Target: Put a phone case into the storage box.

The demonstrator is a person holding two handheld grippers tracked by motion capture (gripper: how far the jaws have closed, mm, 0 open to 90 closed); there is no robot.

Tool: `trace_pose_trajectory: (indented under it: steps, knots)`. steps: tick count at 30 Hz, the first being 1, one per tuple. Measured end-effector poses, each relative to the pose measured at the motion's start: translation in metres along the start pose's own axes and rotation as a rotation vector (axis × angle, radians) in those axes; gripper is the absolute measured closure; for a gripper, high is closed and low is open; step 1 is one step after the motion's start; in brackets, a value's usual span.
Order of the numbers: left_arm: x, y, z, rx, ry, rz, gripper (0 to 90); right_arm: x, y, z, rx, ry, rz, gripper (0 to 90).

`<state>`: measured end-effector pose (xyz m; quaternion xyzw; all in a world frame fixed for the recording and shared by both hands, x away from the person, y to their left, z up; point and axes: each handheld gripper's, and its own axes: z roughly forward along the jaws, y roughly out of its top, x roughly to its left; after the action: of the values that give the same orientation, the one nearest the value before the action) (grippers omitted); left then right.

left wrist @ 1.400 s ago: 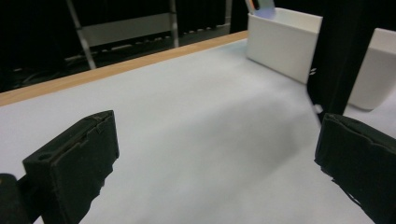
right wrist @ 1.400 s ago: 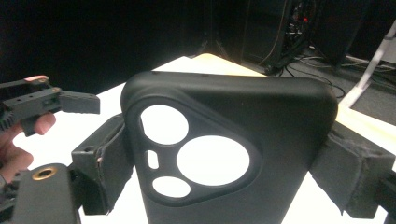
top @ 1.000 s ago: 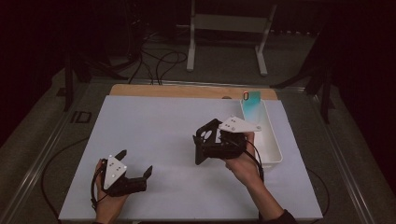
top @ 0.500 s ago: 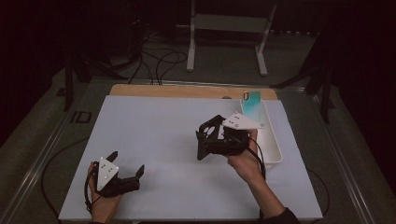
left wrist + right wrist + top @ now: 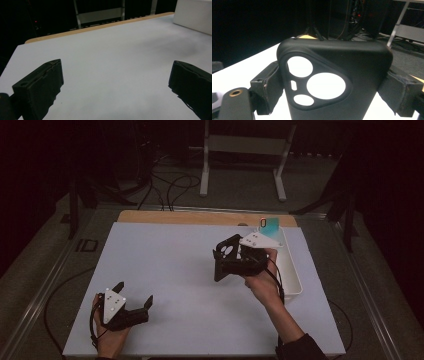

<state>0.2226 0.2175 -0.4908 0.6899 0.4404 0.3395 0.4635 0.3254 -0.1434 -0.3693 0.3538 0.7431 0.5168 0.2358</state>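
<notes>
Now your right gripper (image 5: 225,262) clamps a black rubbery phone case with camera cutouts (image 5: 332,82), held above the white table mat (image 5: 175,265) just left of the long white plastic tray (image 5: 292,270). Your left gripper (image 5: 134,301) rests far from that tray, jaws spread wide and empty.

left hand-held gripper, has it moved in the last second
Yes. The left hand-held gripper has drawn back toward the near-left corner of the white table.

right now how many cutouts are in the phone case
4 in the case: a round one upper left, the largest round one in the middle, a small oval below, and a narrow slot at the left. More may be hidden lower down.
</notes>
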Motion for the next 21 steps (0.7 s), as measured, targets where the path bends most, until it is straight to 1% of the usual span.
trace_pose_trajectory:
  steps: [7,9,10,13,18,21]
  knots:
    - [0.001,0.0,-0.001,-0.004,0.009,-0.003,0.2,-0.014,0.005,0.006,-0.001,-0.023,0.019,14.1]
    - [0.001,0.0,-0.001,-0.003,0.009,-0.004,0.2,-0.016,0.007,0.008,-0.001,-0.032,0.014,14.1]
    - [0.001,0.0,0.0,-0.001,0.01,-0.002,0.2,-0.017,0.007,0.009,-0.002,-0.038,0.003,14.1]
    - [0.001,0.0,0.0,0.001,0.009,-0.005,0.2,-0.021,0.01,0.011,0.0,-0.055,-0.002,14.1]
    - [0.002,0.0,0.0,0.0,0.012,-0.007,0.2,-0.027,0.014,0.015,-0.001,-0.07,0.008,14.1]
    - [0.002,0.0,-0.001,-0.002,0.013,-0.01,0.2,-0.03,0.014,0.019,0.008,-0.084,0.003,14.1]
